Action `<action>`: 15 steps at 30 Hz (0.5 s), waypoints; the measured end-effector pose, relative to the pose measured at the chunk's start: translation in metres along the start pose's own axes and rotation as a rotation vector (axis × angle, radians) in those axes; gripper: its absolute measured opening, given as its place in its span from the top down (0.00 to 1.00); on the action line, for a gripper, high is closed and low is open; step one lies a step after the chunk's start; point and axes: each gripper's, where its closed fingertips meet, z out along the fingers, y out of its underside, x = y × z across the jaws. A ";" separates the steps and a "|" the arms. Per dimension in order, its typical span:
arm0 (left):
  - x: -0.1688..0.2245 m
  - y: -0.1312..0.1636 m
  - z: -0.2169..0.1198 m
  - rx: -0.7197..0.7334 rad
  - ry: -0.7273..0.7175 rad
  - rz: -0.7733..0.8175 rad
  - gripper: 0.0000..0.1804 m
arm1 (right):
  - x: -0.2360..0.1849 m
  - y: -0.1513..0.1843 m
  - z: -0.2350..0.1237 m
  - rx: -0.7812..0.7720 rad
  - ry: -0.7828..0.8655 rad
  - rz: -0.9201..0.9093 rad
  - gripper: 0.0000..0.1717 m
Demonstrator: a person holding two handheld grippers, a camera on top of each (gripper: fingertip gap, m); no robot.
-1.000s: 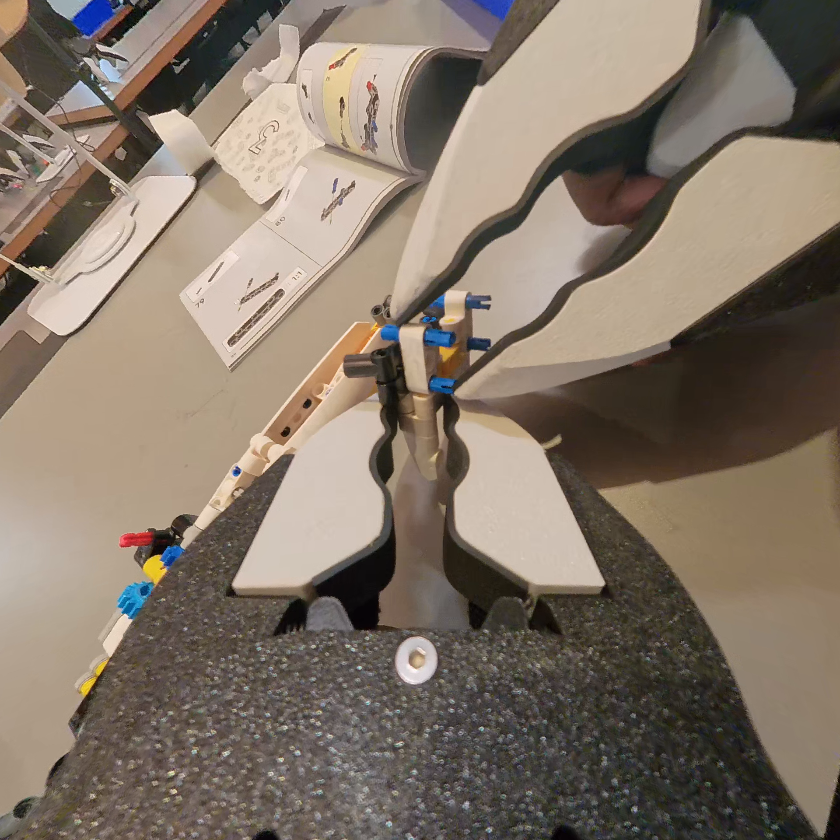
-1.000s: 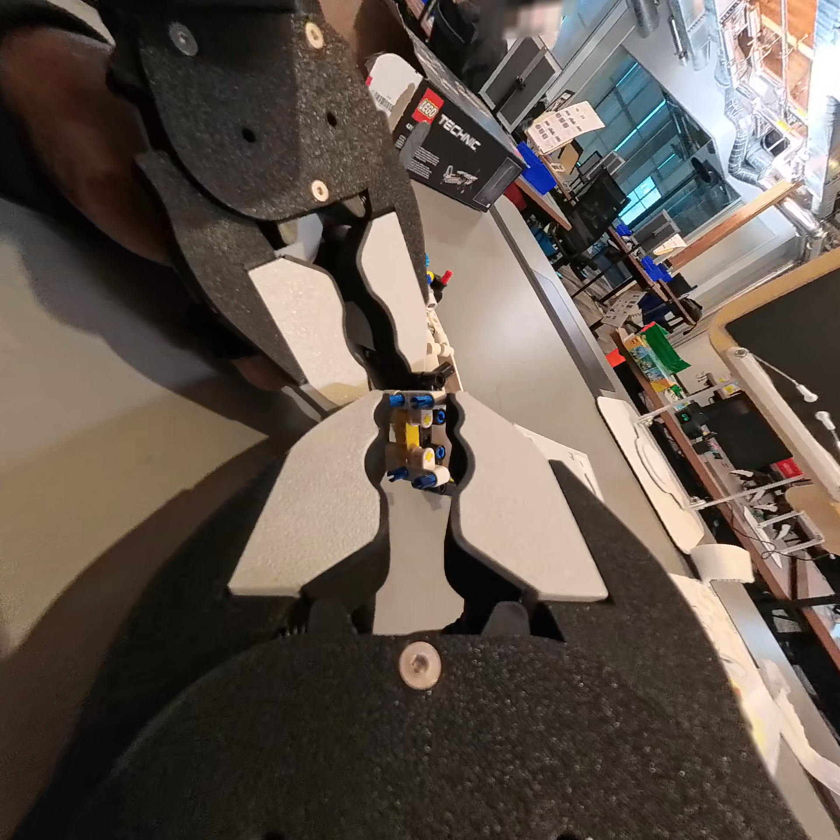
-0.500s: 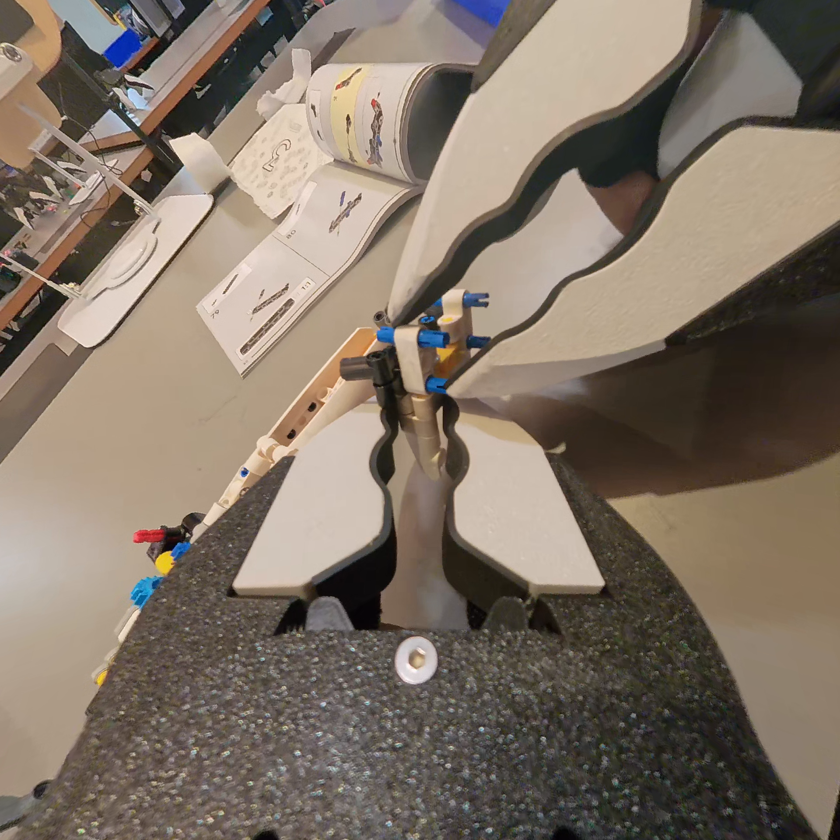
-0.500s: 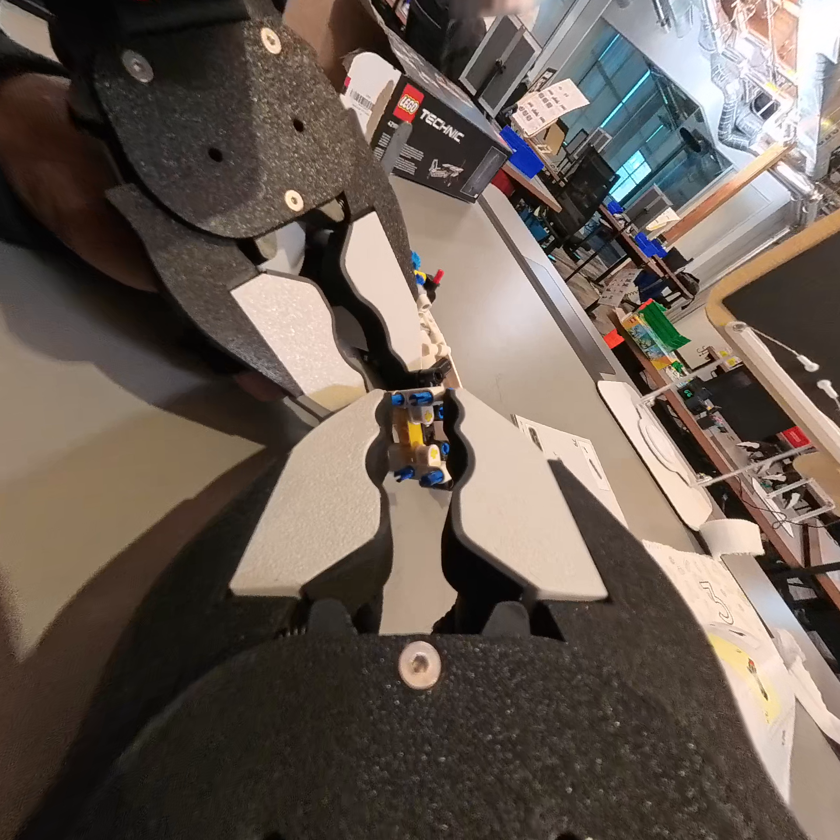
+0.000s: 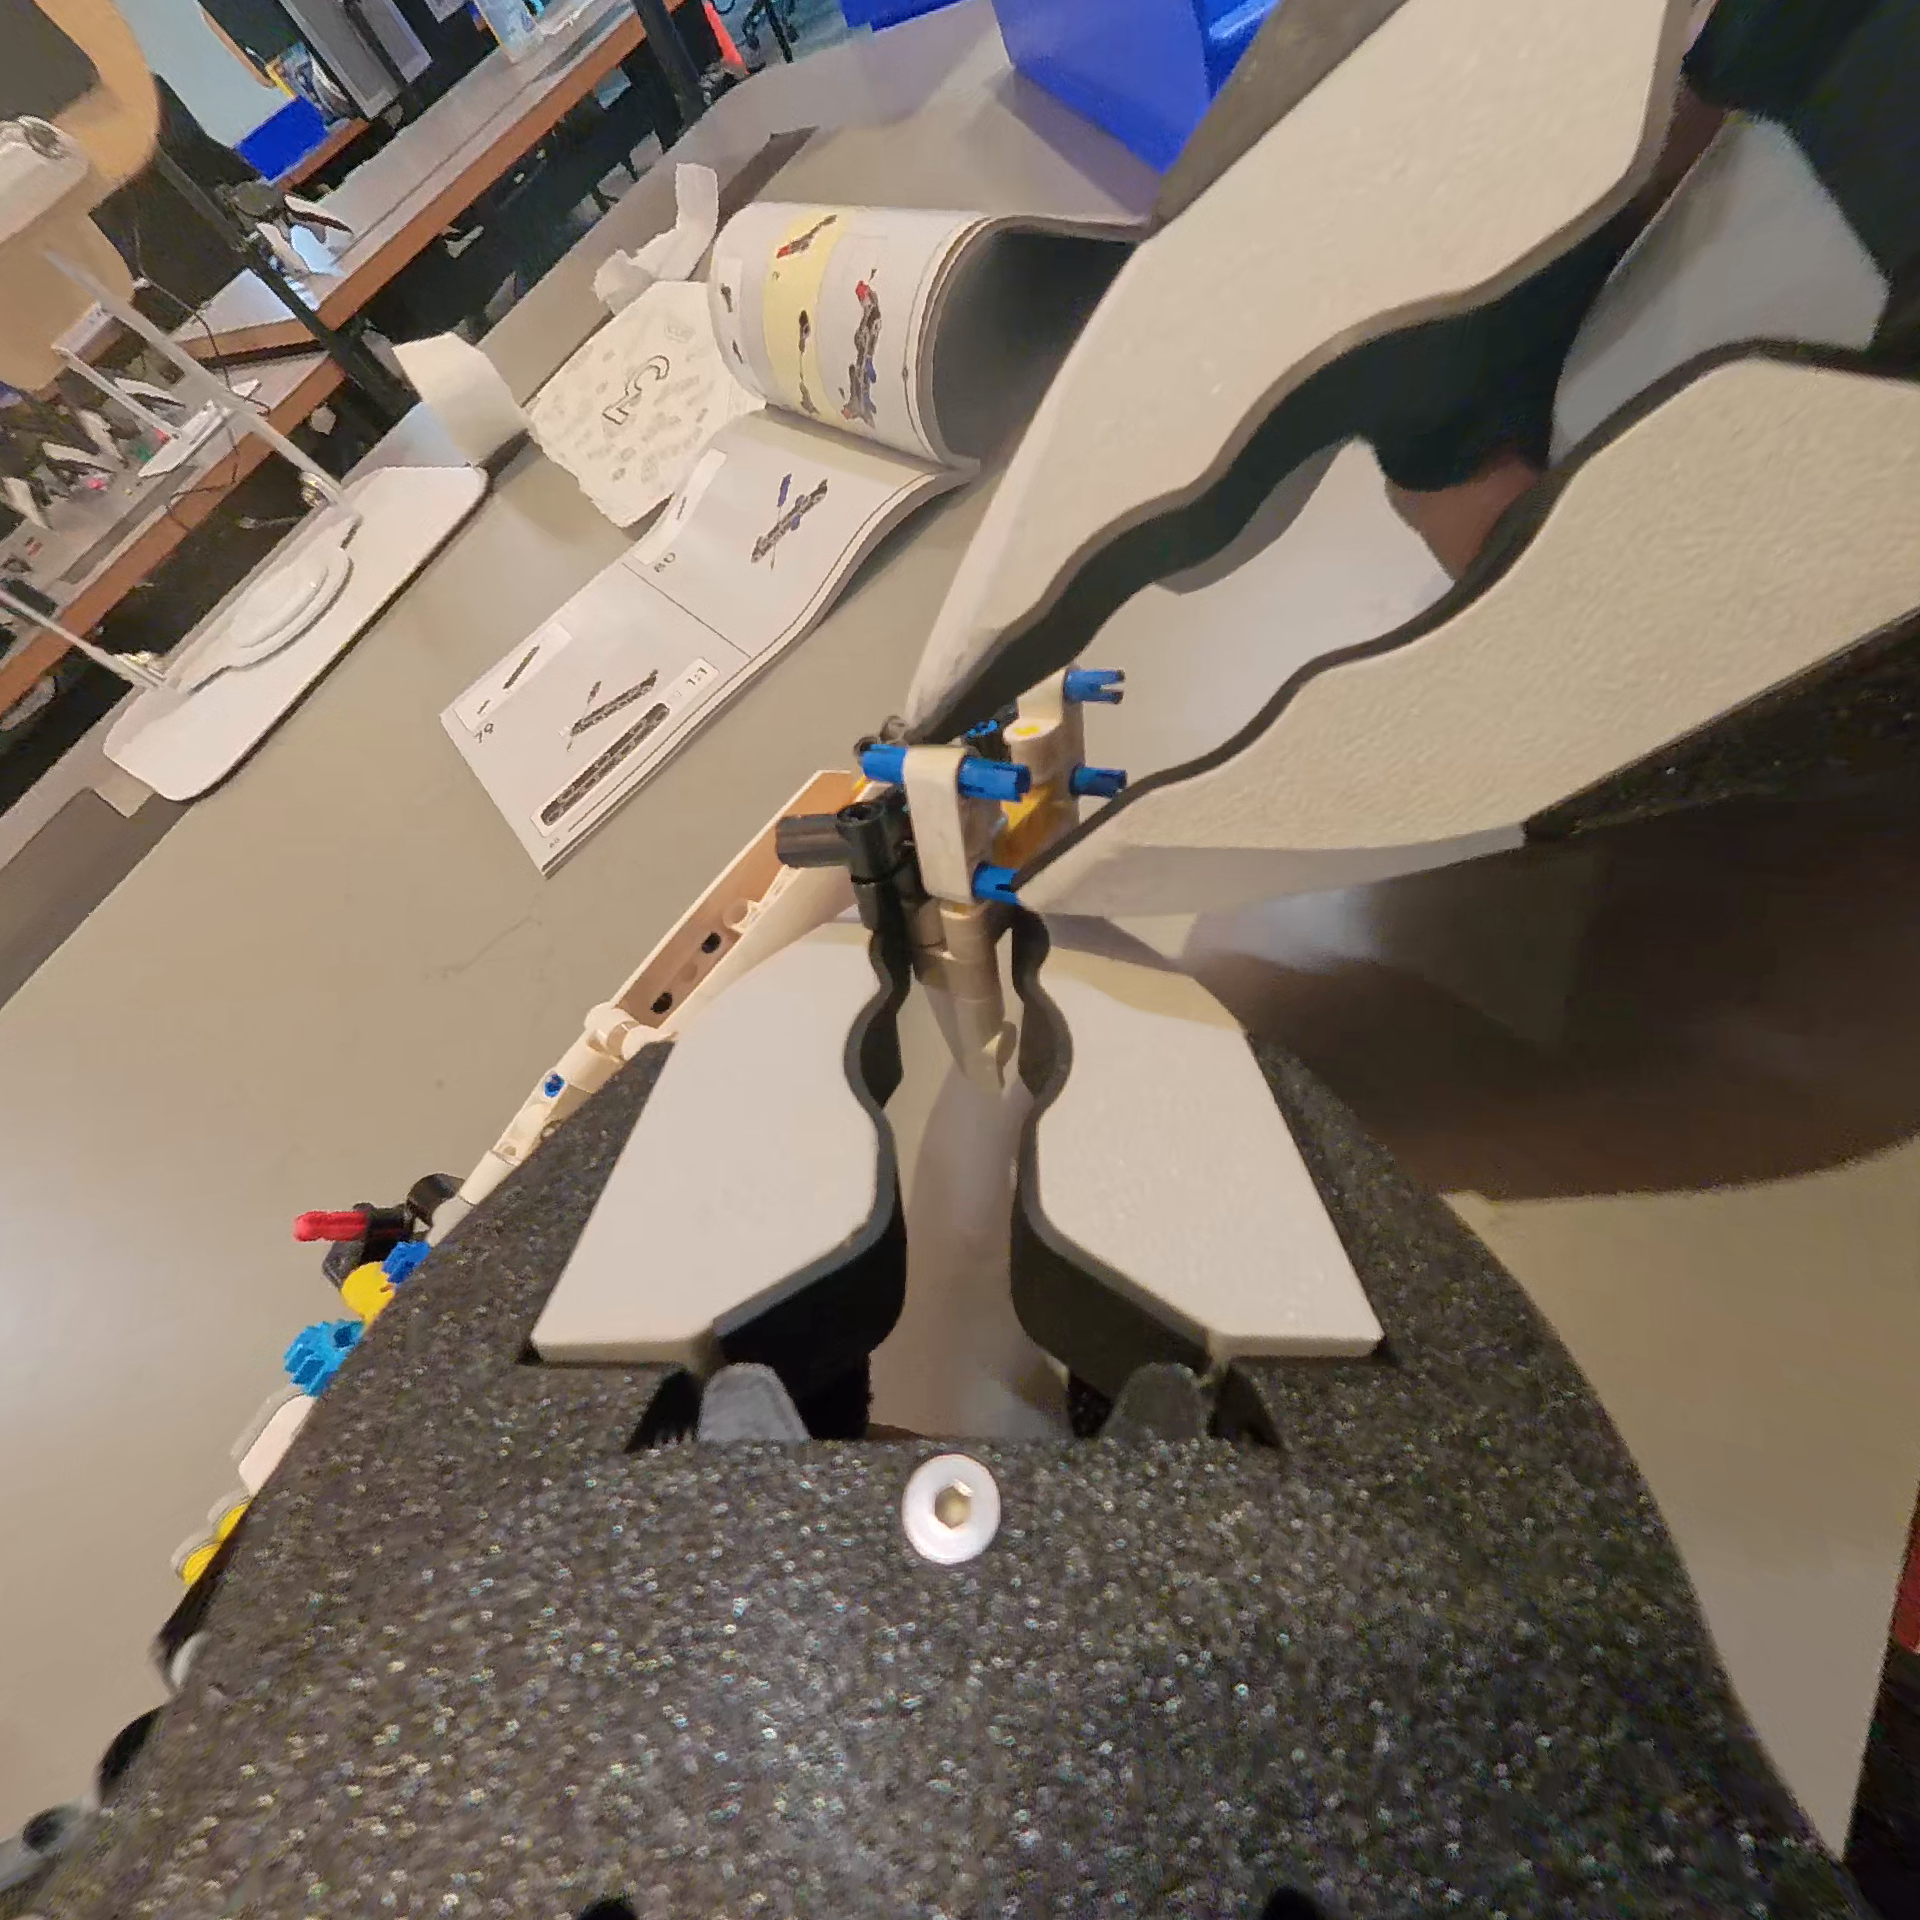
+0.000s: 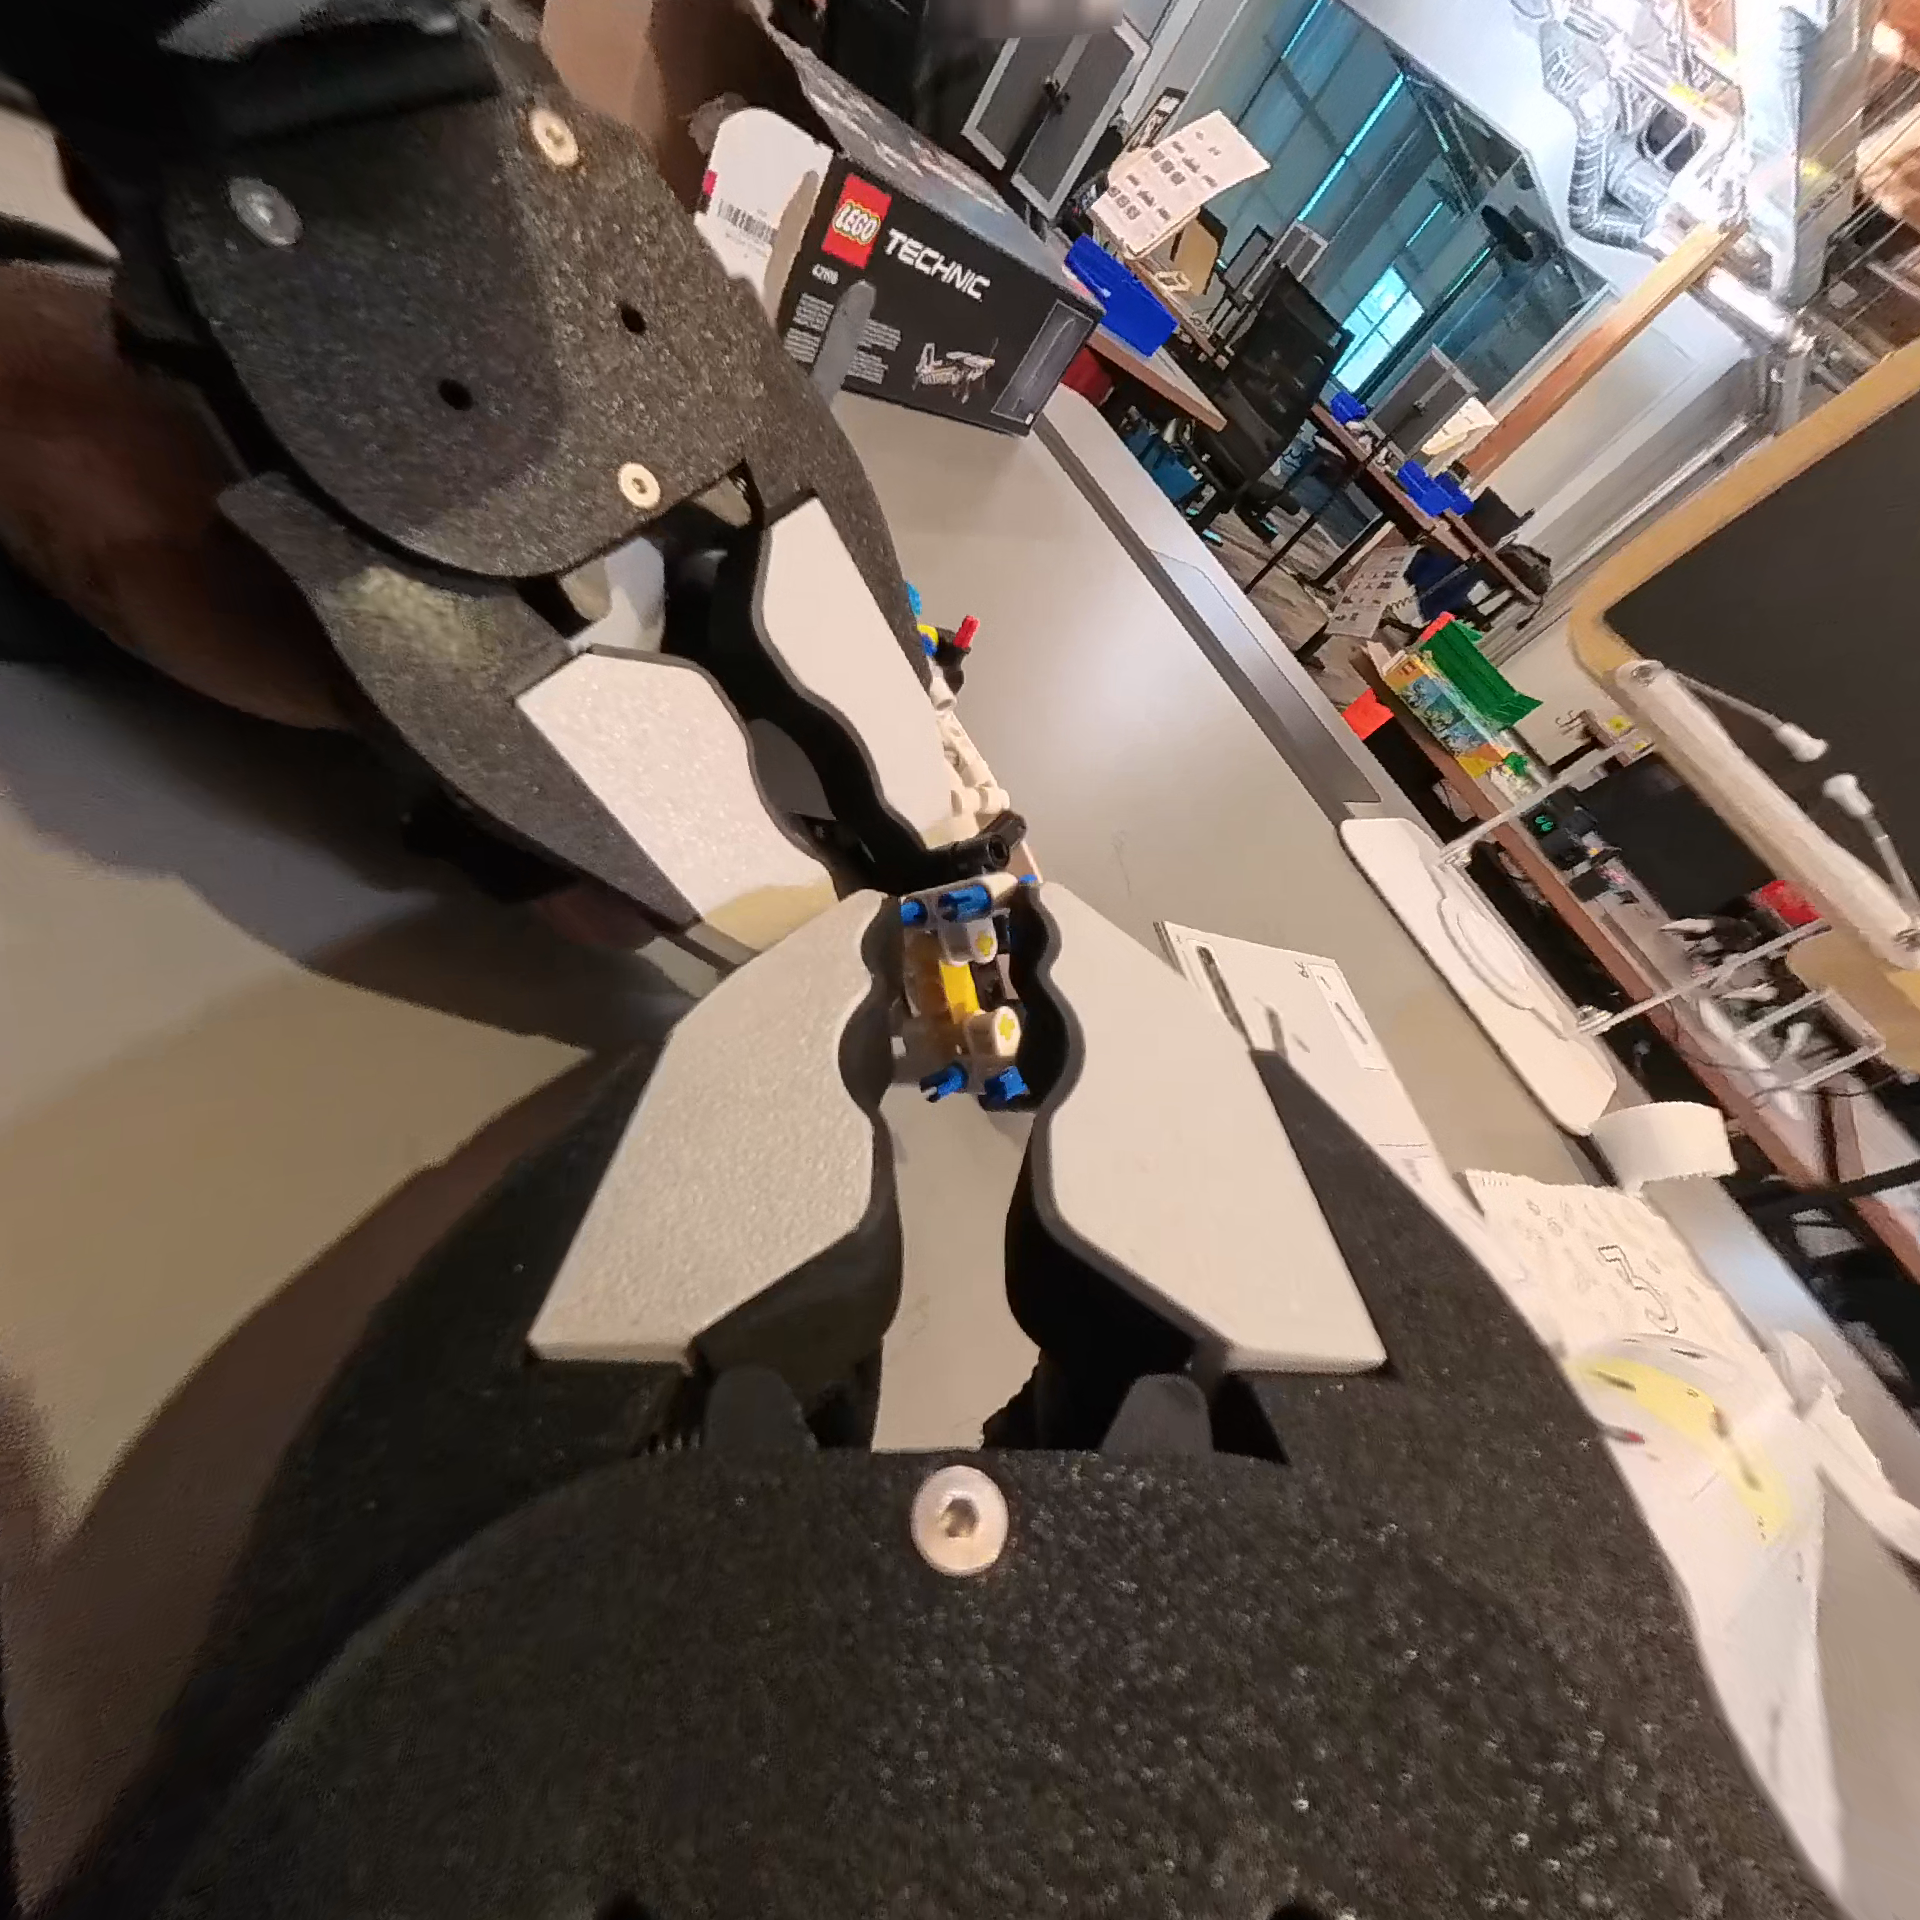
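**Two grippers hold one small brick model above the table**

A small model [image 5: 971, 831] made of toy building bricks hangs in the air between the two grippers, just above the grey table [image 5: 260, 987]. It is a little bundle of white and tan beams. Short blue pins [image 5: 992, 771] stick out of its sides. There is a yellow piece [image 6: 954, 987] in the middle, and two round tan ends with yellow crosses. A black connector [image 5: 842, 836] juts out on one side. A tan stem [image 5: 971, 977] runs down from the bundle.

The left gripper [image 5: 961, 997] has its jaws closed on that tan stem, one pad on each side. The right gripper [image 6: 961, 987] comes in from the other way and has its jaws closed on the bundle with the blue pins. The tips of the two grippers almost meet.

Right behind the model, a long white brick part [image 5: 686, 966] with holes lies on the table. More loose bricks [image 5: 353, 1257], red, blue, yellow and black, sit at its far end.

Farther off lies an open booklet [image 5: 727, 540] with drawings, one side curled over. Crumpled paper [image 5: 634, 416] lies next to it. A flat white tray [image 5: 281, 613] sits near the table edge. In the right wrist view, a black cardboard box [image 6: 935, 312] stands at the far end of the table, and desks and shelves fill the room behind.
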 end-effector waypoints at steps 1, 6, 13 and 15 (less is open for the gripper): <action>0.001 0.000 0.000 0.004 0.020 -0.017 0.89 | 0.001 -0.001 -0.001 0.007 -0.008 0.028 0.88; -0.003 -0.007 -0.003 0.064 0.051 -0.073 0.89 | 0.004 -0.007 -0.006 0.088 -0.076 0.154 1.00; 0.000 -0.002 0.001 0.018 0.084 -0.071 0.97 | 0.004 0.004 -0.001 0.051 -0.098 0.145 1.00; 0.000 -0.001 0.001 0.011 0.076 -0.061 0.97 | 0.008 0.009 -0.002 0.045 -0.098 0.165 1.00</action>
